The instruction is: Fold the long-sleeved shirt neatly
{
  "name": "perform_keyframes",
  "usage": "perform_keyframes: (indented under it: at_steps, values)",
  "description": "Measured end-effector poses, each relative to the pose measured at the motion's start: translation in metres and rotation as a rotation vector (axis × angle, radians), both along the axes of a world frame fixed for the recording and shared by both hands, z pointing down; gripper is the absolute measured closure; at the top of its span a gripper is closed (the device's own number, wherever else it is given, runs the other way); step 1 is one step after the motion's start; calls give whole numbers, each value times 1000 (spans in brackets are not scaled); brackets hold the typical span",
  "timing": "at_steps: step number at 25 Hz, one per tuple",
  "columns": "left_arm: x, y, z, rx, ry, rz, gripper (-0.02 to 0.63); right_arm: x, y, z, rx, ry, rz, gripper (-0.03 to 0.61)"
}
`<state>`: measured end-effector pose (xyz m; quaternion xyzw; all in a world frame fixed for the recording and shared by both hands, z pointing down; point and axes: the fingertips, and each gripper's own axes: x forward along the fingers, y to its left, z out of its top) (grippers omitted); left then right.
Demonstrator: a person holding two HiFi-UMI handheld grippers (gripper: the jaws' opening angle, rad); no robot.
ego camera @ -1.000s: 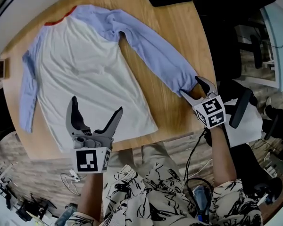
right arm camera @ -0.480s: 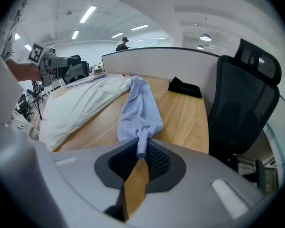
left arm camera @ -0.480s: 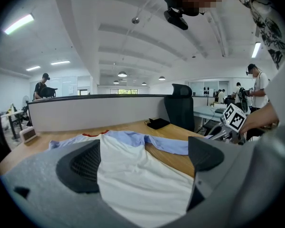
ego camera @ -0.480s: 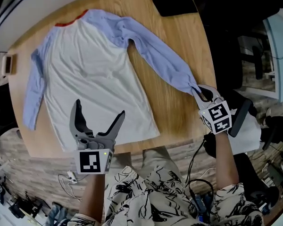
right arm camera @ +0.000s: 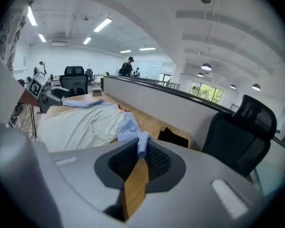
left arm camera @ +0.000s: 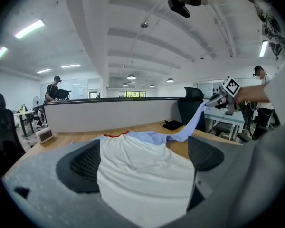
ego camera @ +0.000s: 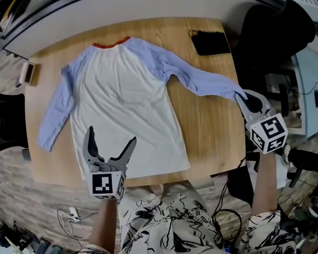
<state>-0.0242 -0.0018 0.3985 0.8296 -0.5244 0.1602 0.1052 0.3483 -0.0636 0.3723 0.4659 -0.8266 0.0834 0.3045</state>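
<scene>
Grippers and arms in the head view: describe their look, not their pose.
Both the left gripper and the right gripper are grey with curved, dark-lined jaws and a white cube of black square markers at the base. The person wears a black-and-white patterned top.

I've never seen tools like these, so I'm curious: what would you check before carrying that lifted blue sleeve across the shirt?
1. Right gripper holds the sleeve cuff: ok, its jaws have just closed on it.
2. Left gripper free: ok, jaws apart over the hem, gripping nothing.
3. Shirt flat on the table: ok, except the lifted sleeve.
4. Other sleeve laid out: ok, flat beside the body.
5. Black pouch out of the way: ok, apart from the shirt.
</scene>
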Motion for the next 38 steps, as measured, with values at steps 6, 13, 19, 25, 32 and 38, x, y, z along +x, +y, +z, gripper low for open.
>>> perform_keyframes:
  at_steps: [6,13,19,25,32,38]
  values:
    - [-61,10,28,-66,-23,-18,46,-54,-59,-88,134,-33,-33,540]
    - [-110,22,49,-123,-24,-55,46,-153,-106,-161,227,-19,-217,540]
    - [-131,27,52,-124,-8,-81,46,-244,-127,-173,236,29,-424,540]
    - [-151,35,42,-113,28,-95,46,-343,-128,-147,180,110,-630,540]
    - [-179,38,39,-97,63,-127,46,-443,-123,-69,62,233,-831,538]
    - [-210,38,46,-104,73,-142,46,-515,-108,25,-45,387,-992,538]
